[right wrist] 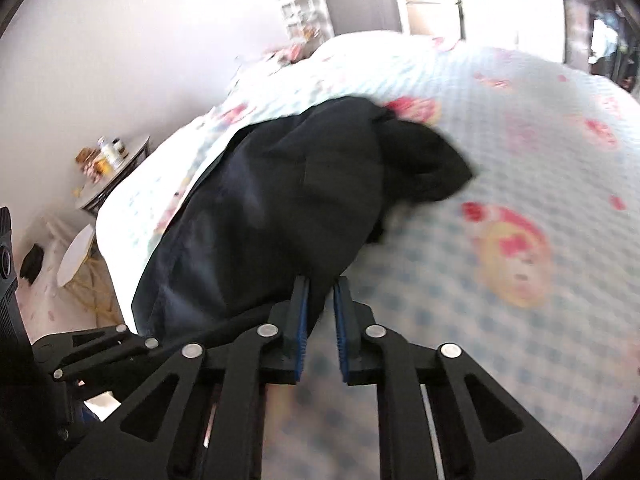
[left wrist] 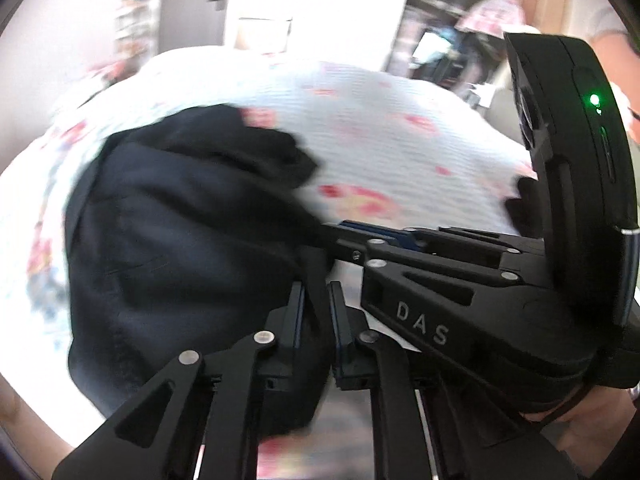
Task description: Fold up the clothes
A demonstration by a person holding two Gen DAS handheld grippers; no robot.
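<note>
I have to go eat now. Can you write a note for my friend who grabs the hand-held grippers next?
Left hand-held gripper: shut on the black garment's near edge.
Right hand-held gripper: shut on the same edge, close beside the left.
The garment is bunched, partly raised off the patterned bedspread, its far end resting there.
Done: both grips taken. No neat fold shows yet.
Left: spread it flat, then fold.

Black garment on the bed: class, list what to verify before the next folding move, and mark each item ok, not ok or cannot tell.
1. Left gripper shut on black garment: ok.
2. Right gripper shut on it: ok.
3. Both grips at one edge, close together: ok.
4. Garment flat, unbunched: not ok, far end is crumpled.
5. Bedspread bare beyond the garment: ok.
6. Which garment part is held: cannot tell, blurred.
</note>
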